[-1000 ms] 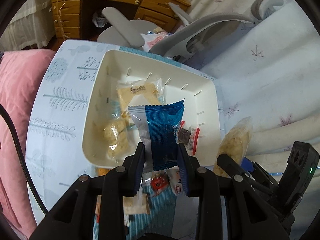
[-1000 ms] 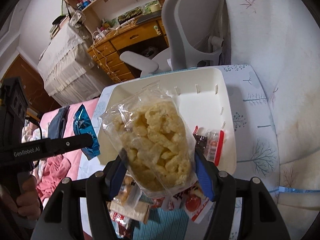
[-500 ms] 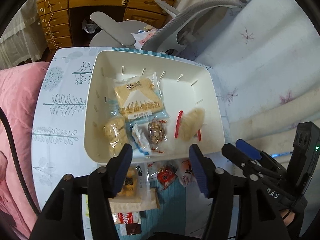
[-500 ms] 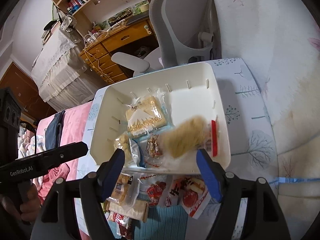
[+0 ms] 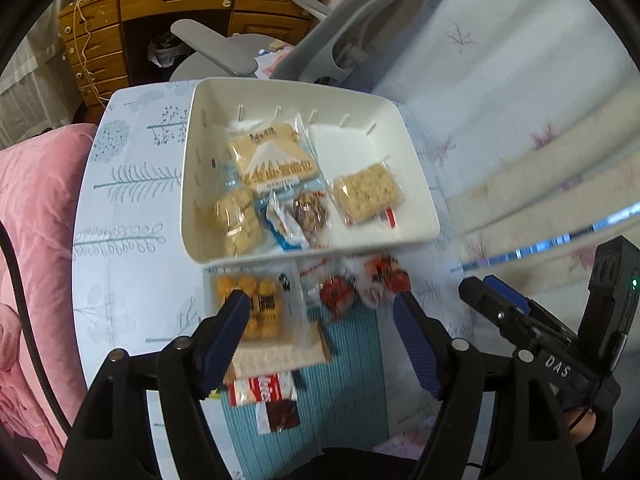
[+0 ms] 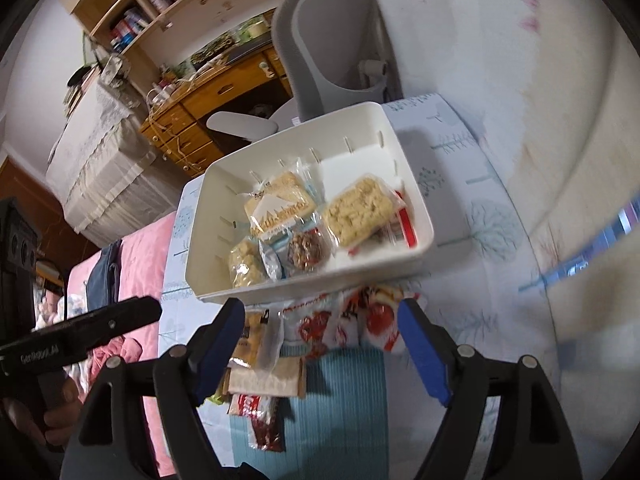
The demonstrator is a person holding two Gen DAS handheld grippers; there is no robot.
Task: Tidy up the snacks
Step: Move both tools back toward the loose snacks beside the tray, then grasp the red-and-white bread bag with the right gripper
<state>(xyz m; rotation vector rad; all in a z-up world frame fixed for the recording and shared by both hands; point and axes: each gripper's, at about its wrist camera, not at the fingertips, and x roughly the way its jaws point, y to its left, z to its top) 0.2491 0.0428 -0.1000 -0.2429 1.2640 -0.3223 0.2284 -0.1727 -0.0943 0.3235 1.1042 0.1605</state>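
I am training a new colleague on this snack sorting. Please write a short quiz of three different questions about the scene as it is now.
1. True or false: both the left gripper and the right gripper are open and hold nothing.
2. Multiple choice: where does the bag of pale puffed snack lie? A) on the table in front of the bin; B) in the white bin, at its right side; C) between the right gripper's fingers.
3. Fill in: the packets with red print lie on the table just ____ the bin's near wall.

Key: 1 true; 2 B; 3 outside (in front of).
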